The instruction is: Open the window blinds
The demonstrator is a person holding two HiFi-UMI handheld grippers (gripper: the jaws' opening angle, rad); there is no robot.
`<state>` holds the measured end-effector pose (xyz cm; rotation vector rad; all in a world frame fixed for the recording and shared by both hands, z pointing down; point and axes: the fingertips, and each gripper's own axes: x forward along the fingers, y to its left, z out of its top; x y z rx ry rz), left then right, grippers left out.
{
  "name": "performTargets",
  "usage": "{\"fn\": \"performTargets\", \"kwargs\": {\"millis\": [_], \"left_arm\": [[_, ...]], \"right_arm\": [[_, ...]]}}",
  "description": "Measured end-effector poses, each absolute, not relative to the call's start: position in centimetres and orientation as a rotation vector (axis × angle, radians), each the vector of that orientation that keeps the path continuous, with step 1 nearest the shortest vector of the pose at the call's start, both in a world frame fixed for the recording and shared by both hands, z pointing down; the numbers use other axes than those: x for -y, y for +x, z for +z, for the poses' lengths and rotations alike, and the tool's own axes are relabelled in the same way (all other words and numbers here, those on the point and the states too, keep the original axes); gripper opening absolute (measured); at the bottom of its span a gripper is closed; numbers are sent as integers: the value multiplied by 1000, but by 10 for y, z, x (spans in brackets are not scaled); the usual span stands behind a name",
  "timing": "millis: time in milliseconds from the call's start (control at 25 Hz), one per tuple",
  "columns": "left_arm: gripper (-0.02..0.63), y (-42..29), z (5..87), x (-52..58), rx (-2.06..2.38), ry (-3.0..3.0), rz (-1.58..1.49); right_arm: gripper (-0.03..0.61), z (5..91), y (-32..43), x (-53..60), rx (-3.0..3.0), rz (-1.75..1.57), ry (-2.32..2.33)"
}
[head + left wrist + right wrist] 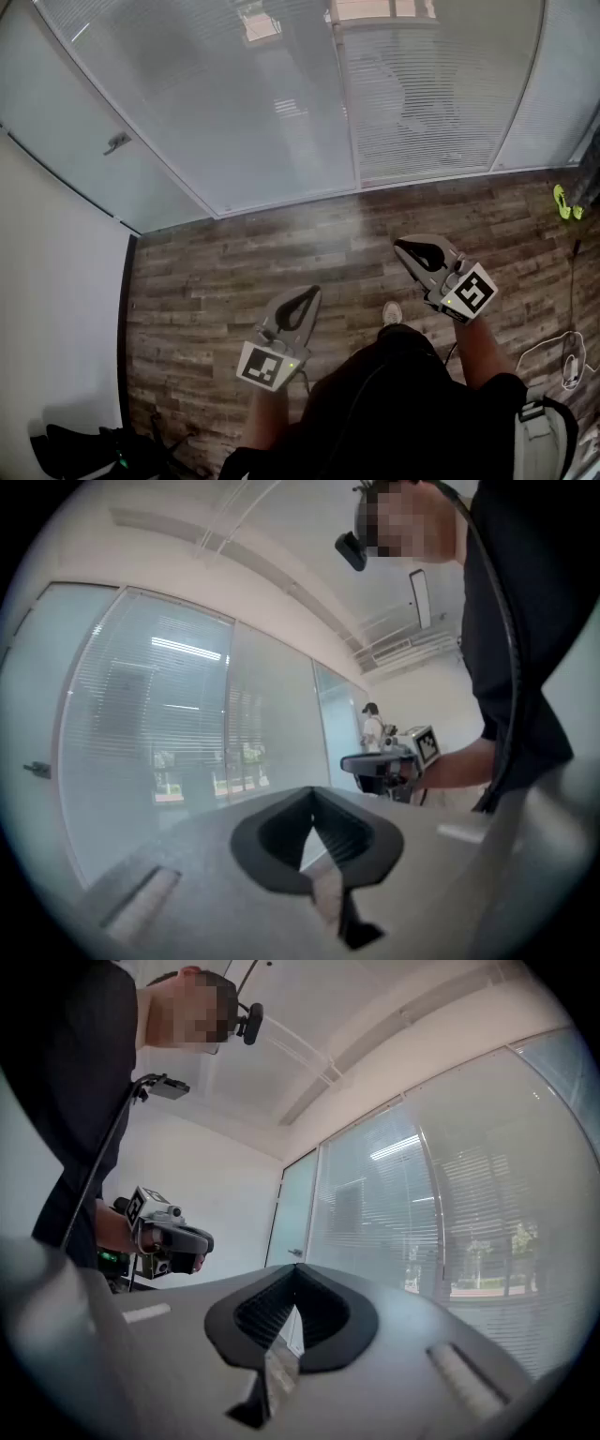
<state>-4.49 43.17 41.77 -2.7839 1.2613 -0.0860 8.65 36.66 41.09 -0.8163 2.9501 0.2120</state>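
Facing lowered window blinds [422, 103]

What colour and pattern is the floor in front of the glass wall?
The floor is grey-brown planking with a wood grain, laid in staggered boards; it shows best in the head view.

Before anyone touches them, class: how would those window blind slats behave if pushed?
The blinds are many thin horizontal slats, so they would probably flex and sway rather than resist. Being so thin, they likely weigh little and could kink if pinched. They seem to sit behind glass, which might block a push.
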Motion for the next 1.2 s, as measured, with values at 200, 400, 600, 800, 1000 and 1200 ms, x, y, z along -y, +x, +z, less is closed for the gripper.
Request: {"fn": "performTargets", "kwargs": {"millis": [200, 400, 600, 800, 1000, 1200], "left_arm": [[5, -44, 416, -432, -1267, -2775, -73], [4, -42, 414, -432, -1266, -2773, -67], [5, -38, 412, -432, -1252, -2766, -53], [4, -42, 410, -429, -1248, -2767, -25], [5, -43, 414, -427, -1262, -2768, -37], [5, -46, 415, -424, -1280, -2774, -25]], "right_arm": [[3, 411, 84, -372, -2966, 216, -788], [3, 409, 90, -371, -2937, 175, -811], [5, 402, 95, -369, -2897, 166, -803], [5, 403, 91, -367, -2903, 169, -795], [5, 404, 85, -367, -2925, 167, -757], [5, 397, 78, -365, -2934, 190, -721]]}}
